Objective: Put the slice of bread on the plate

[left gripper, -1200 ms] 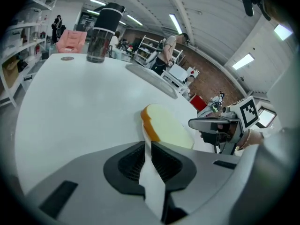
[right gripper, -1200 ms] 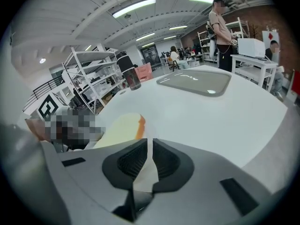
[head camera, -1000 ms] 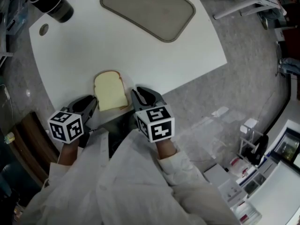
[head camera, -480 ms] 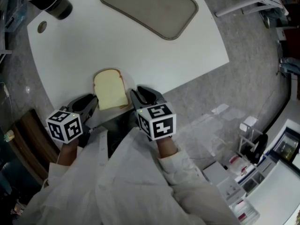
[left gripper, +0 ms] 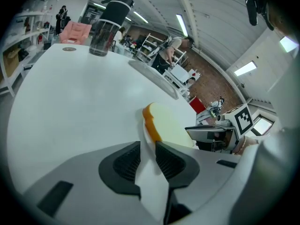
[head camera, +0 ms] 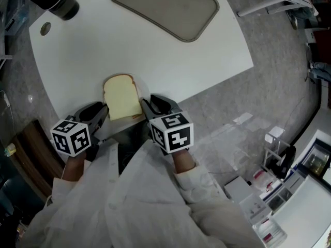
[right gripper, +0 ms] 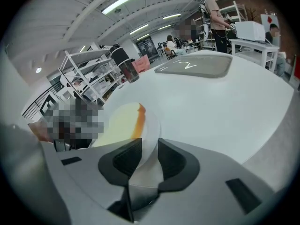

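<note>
Bread: we see the slice of bread [head camera: 122,98] lying flat at the lower centre of the head view, by the near edge of the table [head camera: 170,61].
Left gripper: the left gripper [head camera: 101,113] sits just left of the slice, jaws a narrow gap apart, holding nothing.
Right gripper: the right gripper [head camera: 149,105] sits just right of it, also slightly parted and empty.
Plate: we take the grey tray [head camera: 165,6] at the upper centre for it, though we can't be sure.
Doing it well: we'd widen one pair of jaws, pinch the crust edge lightly and lift the slice level.
</note>
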Demonstrator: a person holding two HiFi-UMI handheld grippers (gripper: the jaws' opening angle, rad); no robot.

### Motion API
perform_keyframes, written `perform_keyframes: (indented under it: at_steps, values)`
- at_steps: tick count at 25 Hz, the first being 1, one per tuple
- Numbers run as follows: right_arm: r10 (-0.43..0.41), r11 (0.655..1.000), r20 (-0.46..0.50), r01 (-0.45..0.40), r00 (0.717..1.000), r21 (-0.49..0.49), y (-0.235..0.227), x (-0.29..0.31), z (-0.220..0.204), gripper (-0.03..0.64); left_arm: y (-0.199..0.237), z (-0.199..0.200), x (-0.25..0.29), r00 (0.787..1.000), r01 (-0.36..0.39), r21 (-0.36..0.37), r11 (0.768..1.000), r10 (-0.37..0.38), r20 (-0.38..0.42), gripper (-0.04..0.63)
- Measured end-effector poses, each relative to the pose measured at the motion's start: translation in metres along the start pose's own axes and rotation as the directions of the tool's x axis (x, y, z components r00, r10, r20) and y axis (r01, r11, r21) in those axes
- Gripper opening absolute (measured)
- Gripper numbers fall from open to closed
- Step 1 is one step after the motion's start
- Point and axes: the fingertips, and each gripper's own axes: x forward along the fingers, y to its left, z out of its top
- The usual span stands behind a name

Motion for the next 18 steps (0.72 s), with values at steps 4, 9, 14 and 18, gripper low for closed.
perform_keyframes:
  at_steps: [4, 9, 14, 18]
  values:
    - [-0.008, 1.000, -0.004, 0.008, 1.000, -0.001, 0.0003, 0.0044, 0.0014, 0.094, 0.0032, 0.0022, 0.0014, 1.000, 0.005, 0.002, 1.000, -0.005, -0.001, 0.084]
    - [-0.002, 1.000, -0.009, 0.002, 1.000, -0.003, -0.0005, 0.0041, 0.0046, 0.092, 0.0016, 0.0060, 0.0022, 1.000, 0.016, 0.014, 1.000, -0.016, -0.013, 0.084]
    - [0.005, 1.000, -0.016, -0.005, 1.000, -0.002, -0.0007, 0.0033, 0.0023, 0.092, -0.0005, 0.0040, 0.0028, 0.999, 0.024, 0.022, 0.999, -0.024, -0.025, 0.084]
    - [0.007, 1.000, -0.018, -0.007, 1.000, 0.001, -0.0001, 0.0035, 0.0036, 0.092, -0.0005, 0.0054, 0.0028, 0.999, 0.046, -0.003, 0.999, -0.046, -0.028, 0.084]
